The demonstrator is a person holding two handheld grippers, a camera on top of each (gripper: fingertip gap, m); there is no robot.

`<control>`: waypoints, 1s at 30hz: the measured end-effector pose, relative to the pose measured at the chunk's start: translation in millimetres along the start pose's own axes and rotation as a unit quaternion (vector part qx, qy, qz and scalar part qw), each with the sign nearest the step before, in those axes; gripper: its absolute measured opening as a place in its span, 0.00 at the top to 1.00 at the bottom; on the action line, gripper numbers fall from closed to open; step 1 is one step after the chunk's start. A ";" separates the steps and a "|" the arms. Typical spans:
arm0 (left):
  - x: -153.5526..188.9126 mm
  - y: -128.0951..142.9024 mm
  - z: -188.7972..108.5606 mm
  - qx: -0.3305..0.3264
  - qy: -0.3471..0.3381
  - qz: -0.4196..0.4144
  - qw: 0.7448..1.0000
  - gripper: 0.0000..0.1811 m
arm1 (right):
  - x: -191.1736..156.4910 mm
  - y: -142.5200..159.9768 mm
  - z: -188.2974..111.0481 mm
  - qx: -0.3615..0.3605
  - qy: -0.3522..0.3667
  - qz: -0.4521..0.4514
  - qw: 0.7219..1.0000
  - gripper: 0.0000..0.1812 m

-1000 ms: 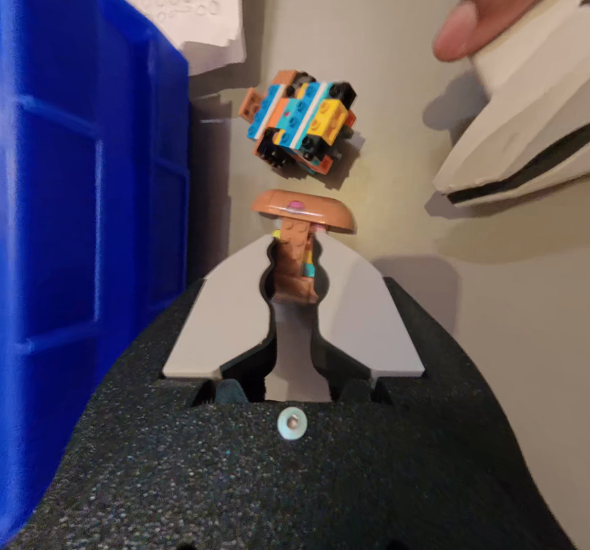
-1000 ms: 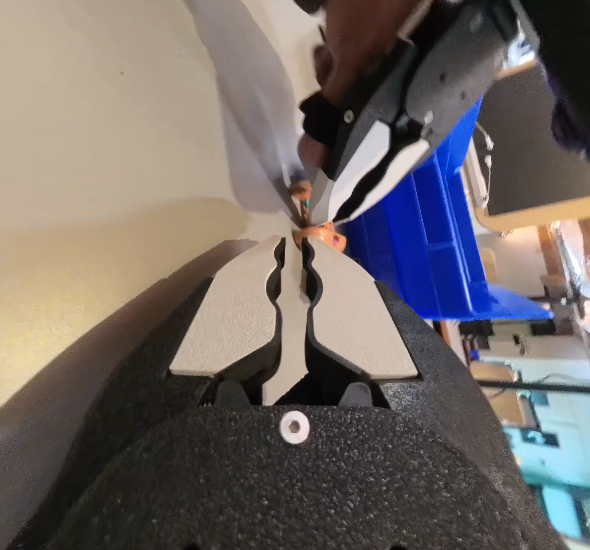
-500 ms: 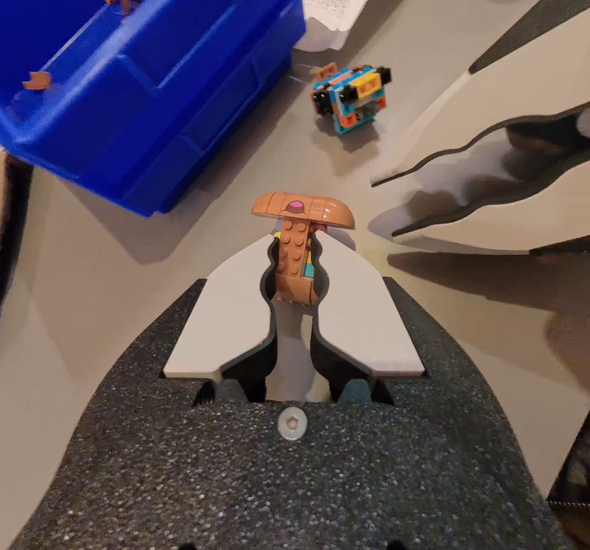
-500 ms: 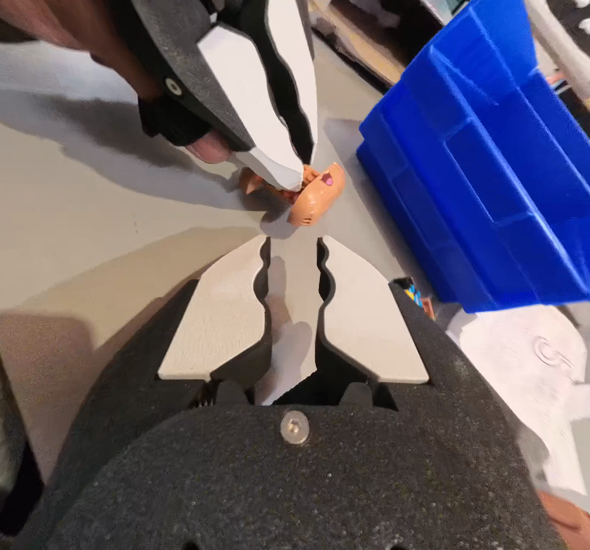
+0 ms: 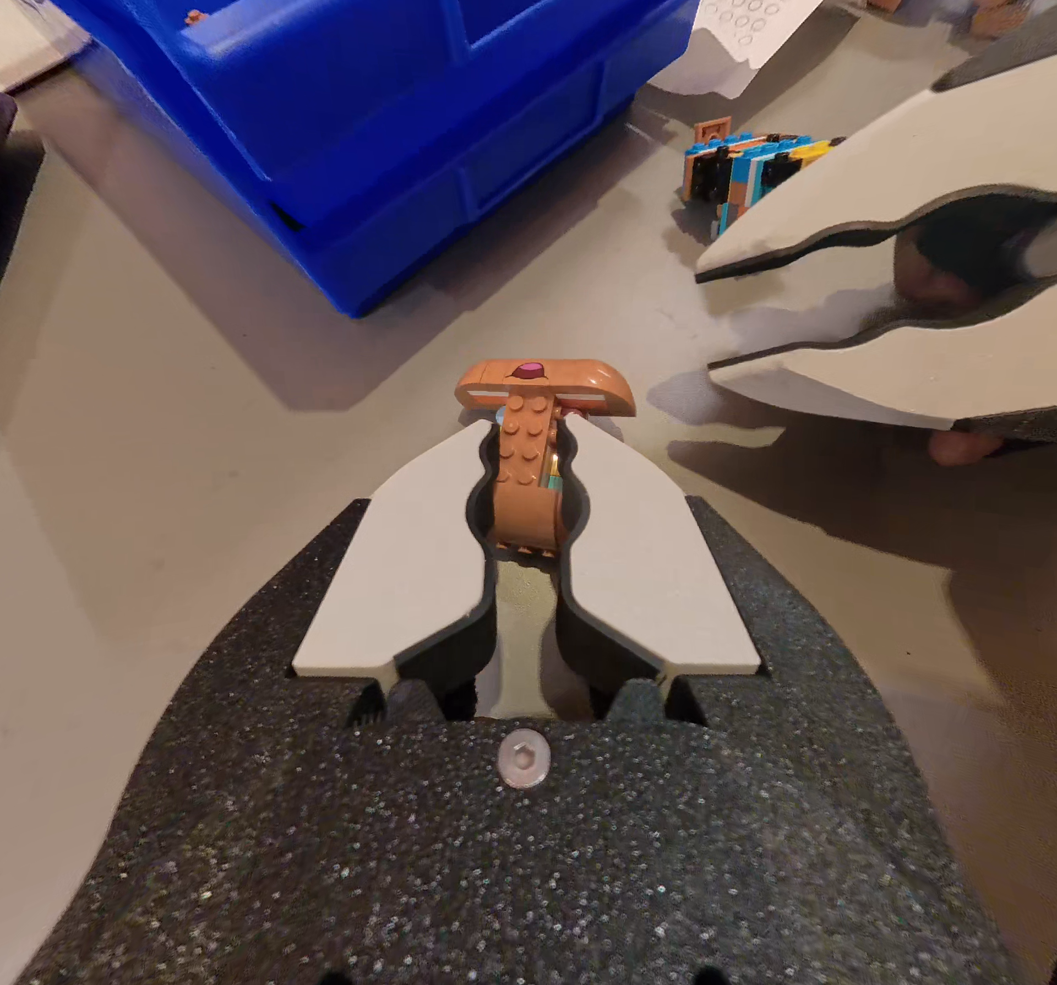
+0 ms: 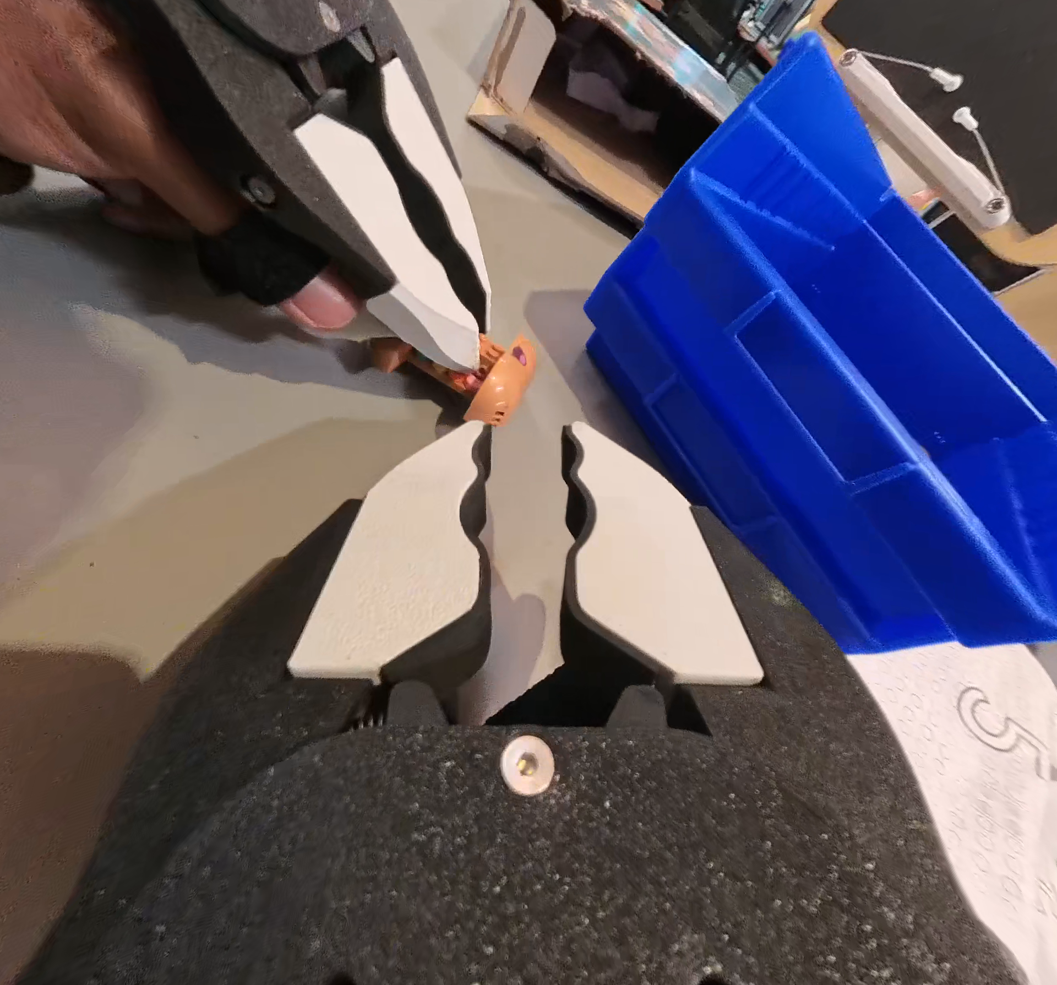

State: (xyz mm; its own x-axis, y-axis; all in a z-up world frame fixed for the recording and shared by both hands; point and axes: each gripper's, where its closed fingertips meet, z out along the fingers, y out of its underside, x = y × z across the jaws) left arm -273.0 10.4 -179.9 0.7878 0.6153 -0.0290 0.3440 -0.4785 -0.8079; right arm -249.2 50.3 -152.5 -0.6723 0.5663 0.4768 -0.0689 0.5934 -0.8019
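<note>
My left gripper is shut on a tan brick-built piece with a wide rounded cap at its front end. The same piece shows in the right wrist view, held by the left gripper just above the grey table. My right gripper is open and empty, its tips just short of the piece. It also shows in the left wrist view, at the right, jaws apart. A small multicoloured brick block lies on the table beyond it, partly hidden.
A blue plastic bin stands at the back left and holds a few small brown parts; it is at the right in the right wrist view. White paper sheets lie behind it. A cardboard box stands farther back. The tips of one gripper are about 6 cm away from the tips of the other.
The right gripper has let go of the tan piece, opened and drawn back. The left gripper, still holding the piece, has swung so the bin and table are seen from higher up.
</note>
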 end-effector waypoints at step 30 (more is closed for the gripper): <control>26.5 3.9 -4.5 -0.003 -0.081 0.088 0.993 0.90 | -19.8 18.7 8.5 -0.103 -0.042 0.023 0.993 0.89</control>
State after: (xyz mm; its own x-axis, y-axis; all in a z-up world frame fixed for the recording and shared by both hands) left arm -248.4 22.0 -181.1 0.7433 0.6143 -0.2648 0.2110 -0.5910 -0.7786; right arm -243.4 45.4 -180.0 -0.7315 0.5510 0.4017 0.1108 0.6773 -0.7273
